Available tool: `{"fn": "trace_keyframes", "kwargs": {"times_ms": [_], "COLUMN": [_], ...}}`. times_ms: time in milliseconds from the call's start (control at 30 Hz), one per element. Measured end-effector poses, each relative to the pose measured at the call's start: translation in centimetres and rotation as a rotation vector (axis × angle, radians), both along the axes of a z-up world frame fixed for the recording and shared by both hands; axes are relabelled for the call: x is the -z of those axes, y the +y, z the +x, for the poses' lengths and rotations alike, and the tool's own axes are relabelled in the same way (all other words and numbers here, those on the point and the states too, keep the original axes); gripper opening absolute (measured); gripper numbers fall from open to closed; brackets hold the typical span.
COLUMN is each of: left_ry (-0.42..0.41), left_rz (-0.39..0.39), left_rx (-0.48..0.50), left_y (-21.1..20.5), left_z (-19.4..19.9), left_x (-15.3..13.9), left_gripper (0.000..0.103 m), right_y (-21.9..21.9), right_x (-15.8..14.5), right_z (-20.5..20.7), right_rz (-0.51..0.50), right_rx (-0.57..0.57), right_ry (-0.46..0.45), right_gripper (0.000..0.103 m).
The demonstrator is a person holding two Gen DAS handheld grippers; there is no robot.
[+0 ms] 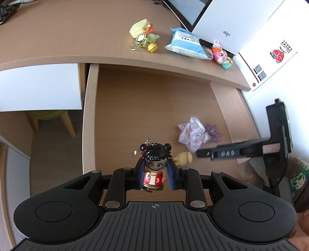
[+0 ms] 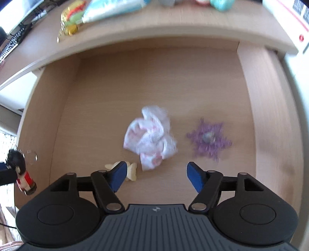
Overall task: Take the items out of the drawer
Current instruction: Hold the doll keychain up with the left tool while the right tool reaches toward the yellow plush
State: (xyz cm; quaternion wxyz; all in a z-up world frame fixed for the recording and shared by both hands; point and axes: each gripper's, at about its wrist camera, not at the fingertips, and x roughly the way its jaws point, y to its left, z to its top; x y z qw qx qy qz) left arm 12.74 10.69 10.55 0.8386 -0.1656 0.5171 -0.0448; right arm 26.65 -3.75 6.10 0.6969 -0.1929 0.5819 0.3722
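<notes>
The black-haired, red-robed figurine (image 1: 154,170) sits at 9 o'clock from a white, pink-printed crumpled bag (image 2: 149,138) and a purple snowflake ornament (image 2: 209,140) in the tan wood-grain drawer (image 2: 108,92).

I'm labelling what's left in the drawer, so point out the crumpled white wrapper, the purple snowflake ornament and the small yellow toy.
crumpled white wrapper (image 2: 149,136), right wrist view, middle of the crumpled plastic.
purple snowflake ornament (image 2: 208,137), right wrist view, its central bead.
small yellow toy (image 1: 183,158), left wrist view, middle of its body.

Keyboard (image 1: 5,11) at desk corner, white box (image 1: 237,25) (logo printed), wooden-legged stool (image 1: 52,117)
</notes>
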Motion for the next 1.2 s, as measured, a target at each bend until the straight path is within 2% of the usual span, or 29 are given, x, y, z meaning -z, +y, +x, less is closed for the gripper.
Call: {"fn": "trace_keyframes", "kwargs": {"times_ms": [67, 267, 567, 633, 700, 767, 867, 933, 1033, 1067, 1200], "left_ry": [0.004, 0.013, 0.035, 0.038, 0.039, 0.038, 0.036, 0.035, 0.035, 0.036, 0.037], "left_rz": [-0.001, 0.0, 0.001, -0.001, -0.004, -0.007, -0.011, -0.017, -0.024, -0.026, -0.024], "left_rx": [0.0, -0.011, -0.028, -0.027, -0.023, -0.02, -0.017, -0.018, -0.021, -0.022, -0.026], "left_y": [0.1, 0.4, 0.5, 0.5, 0.4, 0.2, 0.1, 0.1, 0.1, 0.1, 0.3], "left_z": [0.1, 0.2, 0.4, 0.5, 0.7, 0.8, 1.0, 1.0, 0.9, 0.8, 0.7], "left_x": [0.1, 0.2, 0.6, 0.7, 0.8, 0.8, 0.9, 1.0, 1.0, 1.0, 1.0], "left_gripper": [0.027, 0.027, 0.027, 0.027, 0.027, 0.027, 0.027, 0.027, 0.027, 0.027, 0.027], "right_y": [0.6, 2.6, 5.8, 6.2, 6.5, 6.2, 4.9, 3.9, 2.4, 2.1, 2.1], "right_x": [0.6, 1.6, 2.5, 2.6, 2.6, 2.4, 2.1, 1.8, 1.0, 0.7, 0.6], "right_z": [0.0, -1.5, -2.6, -3.2, -3.9, -4.9, -5.4, -4.8, -2.6, -2.1, -1.5], "right_rz": [-0.019, -0.044, -0.029, -0.018, -0.021, -0.037, -0.108, -0.128, -0.067, -0.045, -0.016], "right_rx": [-0.024, -0.081, -0.152, -0.203, -0.286, -0.393, -0.491, -0.476, -0.358, -0.326, -0.282], "right_ry": [0.025, 0.021, -0.003, 0.001, -0.006, -0.041, -0.154, -0.205, -0.105, -0.077, -0.061], "right_gripper": [0.077, 0.077, 0.077, 0.071, 0.06, 0.059, 0.059, 0.059, 0.063, 0.067, 0.079]}}
